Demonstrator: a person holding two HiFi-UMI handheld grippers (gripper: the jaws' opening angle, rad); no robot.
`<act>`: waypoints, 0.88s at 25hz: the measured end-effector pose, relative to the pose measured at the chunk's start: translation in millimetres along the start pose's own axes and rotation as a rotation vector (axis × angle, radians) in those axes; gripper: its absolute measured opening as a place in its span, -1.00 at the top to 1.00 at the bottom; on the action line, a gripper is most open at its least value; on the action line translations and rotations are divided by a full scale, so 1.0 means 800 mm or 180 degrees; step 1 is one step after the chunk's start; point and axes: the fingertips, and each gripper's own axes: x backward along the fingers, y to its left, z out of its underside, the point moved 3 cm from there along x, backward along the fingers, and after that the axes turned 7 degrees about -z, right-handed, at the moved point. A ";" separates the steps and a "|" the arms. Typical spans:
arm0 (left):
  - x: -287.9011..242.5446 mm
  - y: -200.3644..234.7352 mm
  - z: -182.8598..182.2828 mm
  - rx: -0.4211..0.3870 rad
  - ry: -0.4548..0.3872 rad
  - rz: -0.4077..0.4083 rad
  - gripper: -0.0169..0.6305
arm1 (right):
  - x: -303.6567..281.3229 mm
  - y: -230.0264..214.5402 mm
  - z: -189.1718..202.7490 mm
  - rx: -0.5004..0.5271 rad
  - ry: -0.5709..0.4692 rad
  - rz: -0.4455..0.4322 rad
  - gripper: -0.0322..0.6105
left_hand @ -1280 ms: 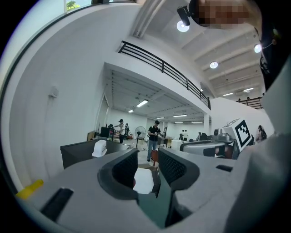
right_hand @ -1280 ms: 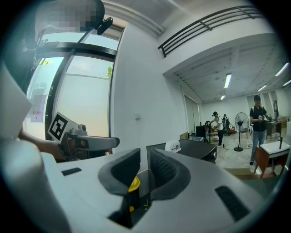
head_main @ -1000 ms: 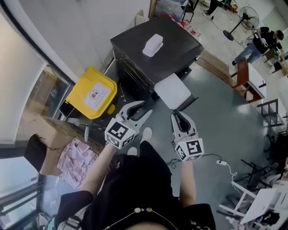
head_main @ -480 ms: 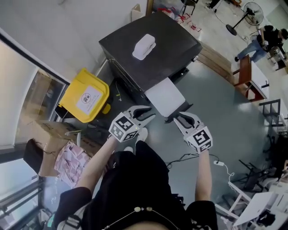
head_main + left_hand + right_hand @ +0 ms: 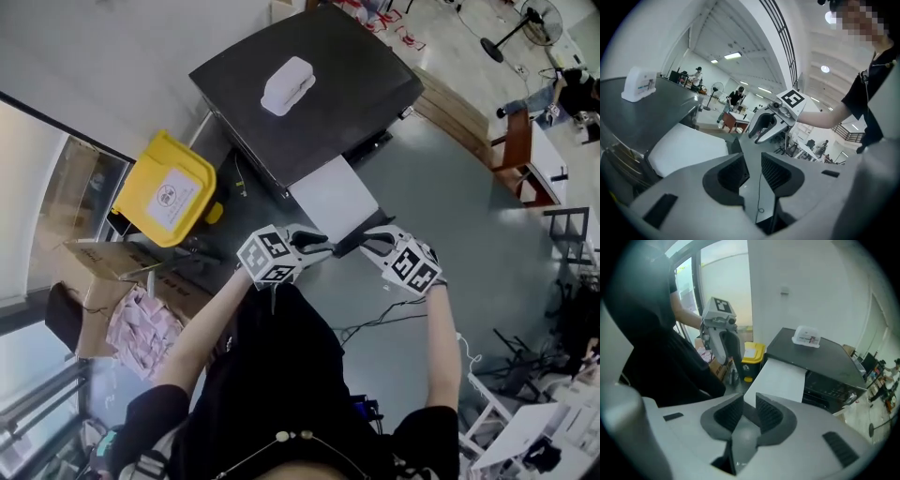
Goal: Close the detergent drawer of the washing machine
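Standing by the wall, the dark washing machine (image 5: 323,89) has its white drawer (image 5: 333,199) pulled out. The left gripper (image 5: 317,246) and right gripper (image 5: 367,243) flank the drawer's front end. Both are empty, their jaws apart but just now closing a little, the left wider.

The white box (image 5: 288,84) (atop the washing machine (image 5: 356,80)) bears print — too small to read.

A big open workshop hall, this: bare grey floor (image 5: 450,187), a standing fan (image 5: 547,15), work tables (image 5: 531,155), cardboard boxes (image 5: 94,272), loose cables (image 5: 375,324).
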 end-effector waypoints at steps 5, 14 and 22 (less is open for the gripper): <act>-0.042 -0.004 0.025 0.0029 0.0264 0.0131 0.58 | -0.023 -0.004 0.025 0.0111 0.0358 -0.0389 0.69; -0.090 -0.008 0.071 0.0081 0.0737 0.0164 0.58 | -0.056 0.003 0.061 0.0756 0.0968 -0.0826 0.55; -0.116 -0.005 0.086 0.0162 0.0869 0.0073 0.58 | -0.079 0.002 0.076 0.1282 0.1361 -0.0891 0.64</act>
